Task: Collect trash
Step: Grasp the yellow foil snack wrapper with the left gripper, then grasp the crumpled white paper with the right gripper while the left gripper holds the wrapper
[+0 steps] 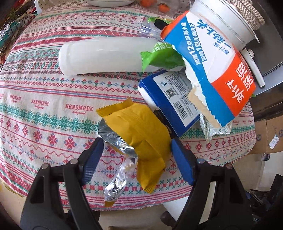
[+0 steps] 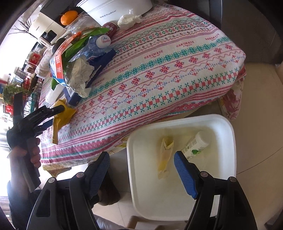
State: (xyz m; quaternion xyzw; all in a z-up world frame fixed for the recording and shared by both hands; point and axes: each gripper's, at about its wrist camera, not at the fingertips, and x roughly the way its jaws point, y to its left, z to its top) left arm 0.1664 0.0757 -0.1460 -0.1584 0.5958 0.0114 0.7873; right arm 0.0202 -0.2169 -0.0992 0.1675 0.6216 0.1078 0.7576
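Note:
A torn yellow snack wrapper [image 1: 139, 136] with a silver foil lining lies at the near edge of the patterned tablecloth [image 1: 44, 109]. My left gripper [image 1: 136, 154] is open with its blue pads on either side of the wrapper, not closed on it; it also shows in the right wrist view [image 2: 51, 115] over the wrapper [image 2: 63, 113]. My right gripper [image 2: 141, 169] is open and empty above a white bin [image 2: 228, 141] on the floor. The bin holds a yellow wrapper [image 2: 165, 157] and a small white bottle [image 2: 195, 144].
Behind the wrapper lie a white plastic bottle [image 1: 106, 54], a green wrapper [image 1: 162, 58], a blue carton [image 1: 169, 99] and a torn blue-and-orange box [image 1: 212, 67]. A white pot [image 1: 224, 23] stands at the back right. Crumpled tissue [image 2: 129, 19] and an orange [image 2: 69, 16] lie further off.

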